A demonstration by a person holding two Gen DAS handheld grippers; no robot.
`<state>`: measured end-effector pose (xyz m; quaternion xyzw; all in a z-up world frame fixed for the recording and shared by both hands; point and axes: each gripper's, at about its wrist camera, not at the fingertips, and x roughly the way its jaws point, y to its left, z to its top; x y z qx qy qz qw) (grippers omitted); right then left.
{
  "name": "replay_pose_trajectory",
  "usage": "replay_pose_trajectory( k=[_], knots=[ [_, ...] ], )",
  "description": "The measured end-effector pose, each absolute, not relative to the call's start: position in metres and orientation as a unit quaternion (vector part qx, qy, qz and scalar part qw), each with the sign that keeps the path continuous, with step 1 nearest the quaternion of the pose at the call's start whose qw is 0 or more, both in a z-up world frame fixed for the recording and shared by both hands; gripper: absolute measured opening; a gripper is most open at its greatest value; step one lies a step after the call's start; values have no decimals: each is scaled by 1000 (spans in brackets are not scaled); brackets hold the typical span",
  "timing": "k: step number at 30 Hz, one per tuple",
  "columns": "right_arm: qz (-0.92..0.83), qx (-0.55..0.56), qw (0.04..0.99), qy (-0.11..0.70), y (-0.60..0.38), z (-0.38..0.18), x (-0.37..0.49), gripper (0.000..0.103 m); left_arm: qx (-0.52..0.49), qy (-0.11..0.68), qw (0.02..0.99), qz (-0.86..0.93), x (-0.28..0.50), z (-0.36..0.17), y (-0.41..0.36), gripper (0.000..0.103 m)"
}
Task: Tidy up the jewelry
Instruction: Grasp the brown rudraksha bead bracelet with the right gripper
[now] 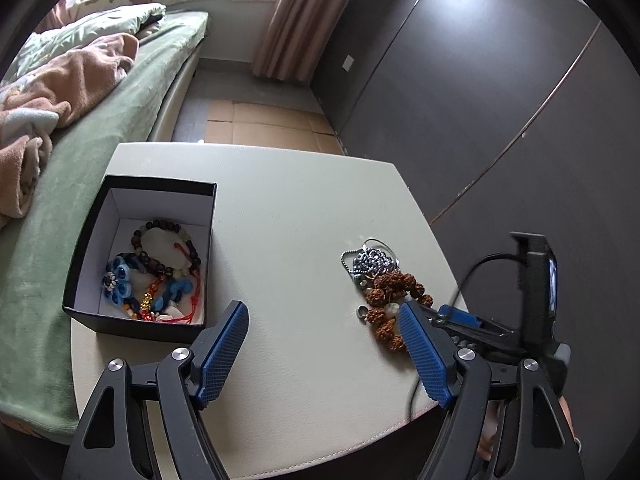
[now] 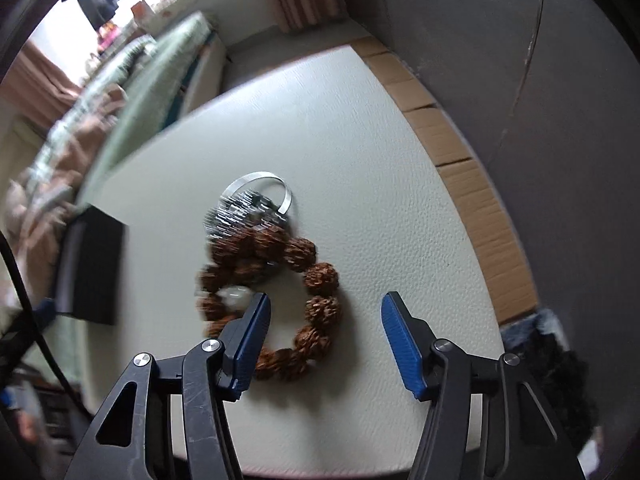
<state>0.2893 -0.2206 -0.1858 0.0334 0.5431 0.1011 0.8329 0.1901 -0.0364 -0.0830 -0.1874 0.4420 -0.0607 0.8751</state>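
Note:
A black box [image 1: 86, 276] with a white inside stands at the table's left and holds several bead bracelets [image 1: 168, 252] and blue flower pieces. A brown knobbly bead bracelet [image 2: 320, 280] lies on the white table [image 2: 360, 140], touching a pile of silver-grey chains [image 2: 248, 208]; both also show in the left wrist view, the bracelet [image 1: 392, 284] and the chains [image 1: 370, 260]. My right gripper [image 2: 325, 312] is open just above the bracelet, its jaws astride the near right part of the ring. My left gripper [image 1: 322, 320] is open and empty over the table's middle.
A bed with green cover and blankets [image 1: 60, 92] runs along the table's left side. A dark wardrobe wall [image 1: 480, 100] stands to the right. Cardboard [image 1: 260, 120] covers the floor beyond the table. The right gripper's body and cable [image 1: 536, 300] show in the left view.

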Motion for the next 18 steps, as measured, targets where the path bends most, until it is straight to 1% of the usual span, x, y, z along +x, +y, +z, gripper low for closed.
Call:
replay_pose_trajectory(
  k=[3,4,5,6,7,8,9,11,15,18],
  knots=[
    [74,-29,842,534,-203,-188,285,55,-173,453,872,-63,192,-87,-41,78],
    [67,-41,845,529,-200,-188,283,52,-168,456,872,-65,193,-89,-44,78],
    [58,-49,850,521,-200,-188,280,46,-164,459,871,-68,194,-91,-48,78],
    [55,-45,856,513,-202,-188,278,42,-160,462,869,-72,195,-92,-51,78],
    [54,-44,859,507,-204,-187,277,36,-156,464,868,-75,196,-94,-56,78],
    [52,-45,861,504,-207,-186,275,27,-154,466,868,-79,197,-95,-59,78],
    [54,-42,862,503,-212,-185,275,22,-153,467,867,-81,198,-96,-60,78],
    [72,-18,859,507,-222,-183,275,20,-151,469,866,-83,200,-98,-64,78],
    [143,102,842,510,-257,-180,271,20,-148,469,867,-85,204,-99,-70,78],
    [185,169,828,502,-278,-180,265,20,-146,471,865,-89,211,-101,-75,78]
  ],
)
